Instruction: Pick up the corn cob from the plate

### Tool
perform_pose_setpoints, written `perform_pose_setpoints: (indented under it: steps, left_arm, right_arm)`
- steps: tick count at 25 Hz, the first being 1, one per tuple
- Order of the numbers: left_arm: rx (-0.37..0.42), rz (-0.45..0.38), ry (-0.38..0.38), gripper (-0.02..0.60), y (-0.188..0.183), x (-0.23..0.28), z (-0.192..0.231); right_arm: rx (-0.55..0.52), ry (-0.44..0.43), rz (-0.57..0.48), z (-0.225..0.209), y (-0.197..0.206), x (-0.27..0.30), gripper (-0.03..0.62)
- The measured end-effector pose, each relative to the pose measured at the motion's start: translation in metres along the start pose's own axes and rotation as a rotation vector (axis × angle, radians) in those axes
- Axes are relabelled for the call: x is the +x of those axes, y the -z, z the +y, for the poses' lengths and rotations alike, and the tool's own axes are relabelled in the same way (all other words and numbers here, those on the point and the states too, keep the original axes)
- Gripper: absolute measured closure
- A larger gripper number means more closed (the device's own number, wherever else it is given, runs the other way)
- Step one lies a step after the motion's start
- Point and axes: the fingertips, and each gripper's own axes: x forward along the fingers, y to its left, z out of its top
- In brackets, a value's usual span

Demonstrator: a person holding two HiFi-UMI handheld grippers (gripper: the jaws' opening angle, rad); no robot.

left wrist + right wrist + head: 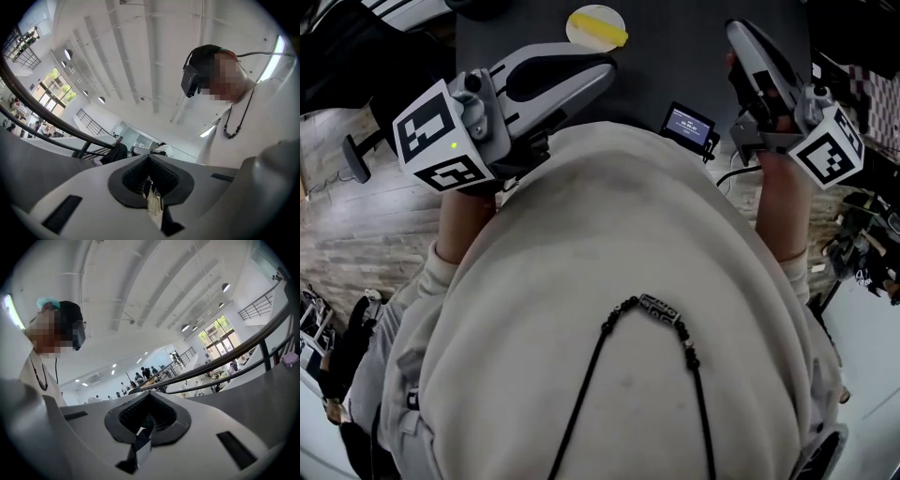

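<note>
In the head view a yellow corn cob [602, 32] lies across a small pale plate [579, 21] at the far edge of the dark table [675, 56]. My left gripper [607, 71] is held in front of the chest, its tip just short of the plate, jaws together and empty. My right gripper [735, 32] is up at the right, well apart from the plate, also shut with nothing in it. The left gripper view shows its closed jaws [149, 159] against the ceiling and the person. In the right gripper view the jaws [149, 397] are closed too. Neither gripper view shows the corn.
A small device with a lit screen [688, 125] and a cable sits on the table's near edge between the grippers. The person's pale sweatshirt [619, 309] fills the middle of the head view. Wood-pattern floor [356, 216] lies to the left.
</note>
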Motion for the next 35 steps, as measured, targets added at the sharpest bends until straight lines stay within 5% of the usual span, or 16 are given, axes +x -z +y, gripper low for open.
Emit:
perform_pose_setpoints:
  steps: [25, 35]
  left_arm:
    - [-0.047, -0.159, -0.375, 0.58, 0.014, -0.074, 0.017]
    - [-0.074, -0.198, -0.459, 0.58, 0.028, -0.104, 0.009]
  right_arm:
    - [-0.123, -0.113, 0.301, -0.054, 0.049, 0.077, 0.572]
    - [-0.151, -0.135, 0.324, -0.063, 0.073, 0.102, 0.5]
